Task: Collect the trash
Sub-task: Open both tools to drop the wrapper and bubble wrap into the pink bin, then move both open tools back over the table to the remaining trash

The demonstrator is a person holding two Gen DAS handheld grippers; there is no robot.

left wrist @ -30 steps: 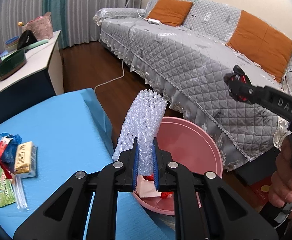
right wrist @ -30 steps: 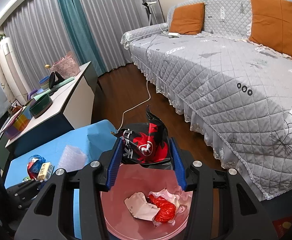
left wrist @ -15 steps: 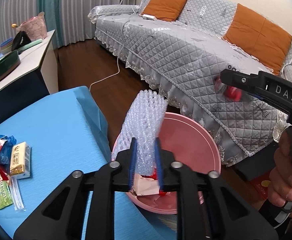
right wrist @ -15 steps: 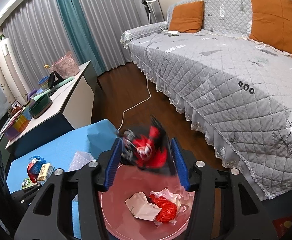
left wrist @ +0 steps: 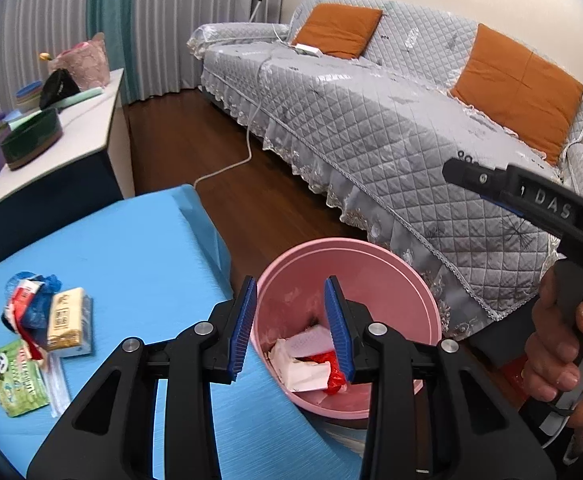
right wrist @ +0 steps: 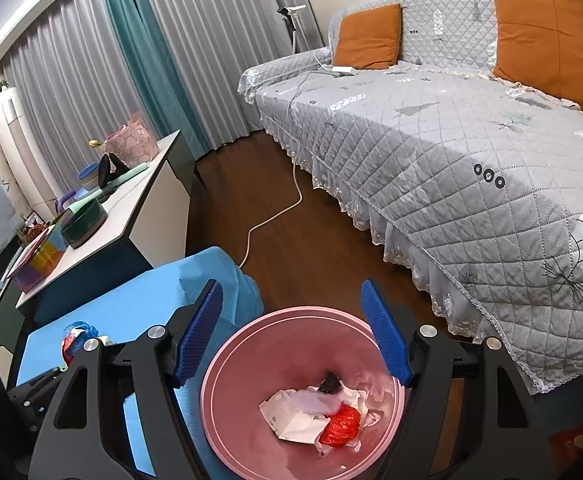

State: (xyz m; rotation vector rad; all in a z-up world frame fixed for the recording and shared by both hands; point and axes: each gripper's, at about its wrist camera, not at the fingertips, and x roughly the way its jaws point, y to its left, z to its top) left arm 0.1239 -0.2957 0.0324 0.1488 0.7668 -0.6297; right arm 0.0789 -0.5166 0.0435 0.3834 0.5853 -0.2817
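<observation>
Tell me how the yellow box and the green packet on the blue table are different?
The yellow box is a thick block; the green packet is flat. The box is pale yellow with small print, the packet green with a panda picture. The box lies farther from the camera, the packet nearer. Both lie on the blue table, outside the pink bin.

bubble wrap: gone from left hand-held gripper [left wrist: 291, 324] | black-red wrapper: gone from right hand-held gripper [right wrist: 291, 328]

Blue table [left wrist: 139, 240]: wrappers [left wrist: 27, 308], small carton [left wrist: 67, 322], green packet [left wrist: 17, 376] lying on it.
</observation>
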